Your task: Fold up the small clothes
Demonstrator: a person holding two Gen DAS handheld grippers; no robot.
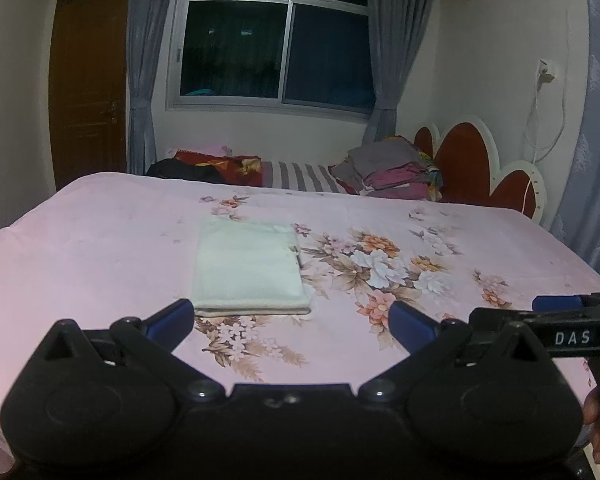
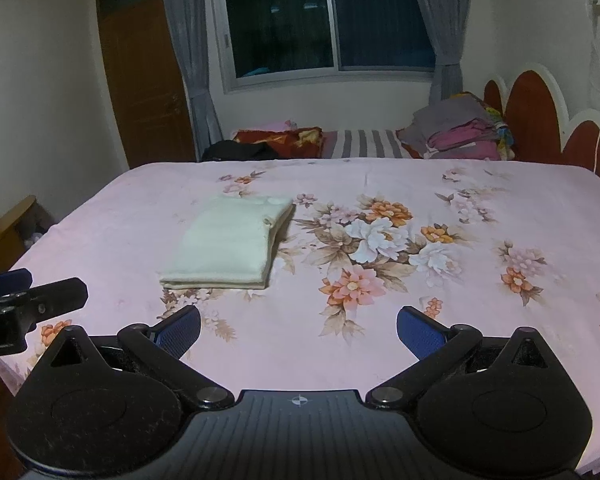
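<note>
Both grippers idle, one garment folded

Both tools hover empty above the pink floral bedspread (image 2: 380, 352); the left gripper (image 1: 292, 320) and right gripper (image 2: 299, 326) spread their fingers wide, gripping nothing; the cream garment (image 1: 249, 268) lies folded flat at twelve o'clock from the left, eleven from the right, apparently finished, so neither needs to touch it.
</note>
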